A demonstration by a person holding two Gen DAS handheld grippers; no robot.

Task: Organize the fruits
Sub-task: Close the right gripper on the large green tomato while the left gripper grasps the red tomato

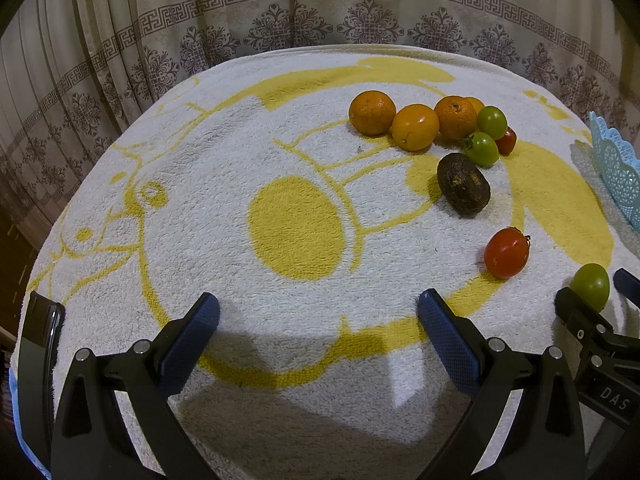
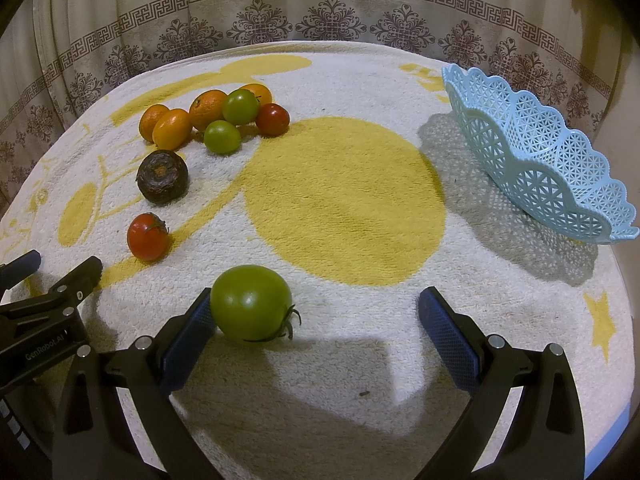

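Fingers (image 2: 192, 332) of the right gripper (image 2: 316, 320) stand apart, one touching the green tomato (image 2: 251, 303); centre it, close gently, while the left gripper (image 1: 318, 320) idles, spread.

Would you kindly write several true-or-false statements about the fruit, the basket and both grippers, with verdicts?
1. The light blue plastic lattice basket holds fruit. False: no fruit shows in it.
2. The right gripper is open, with a large green tomato against its left finger. True.
3. The left gripper grips a red tomato. False: it is open with nothing between its fingers.
4. The dark brown wrinkled fruit lies apart from the oranges. True.
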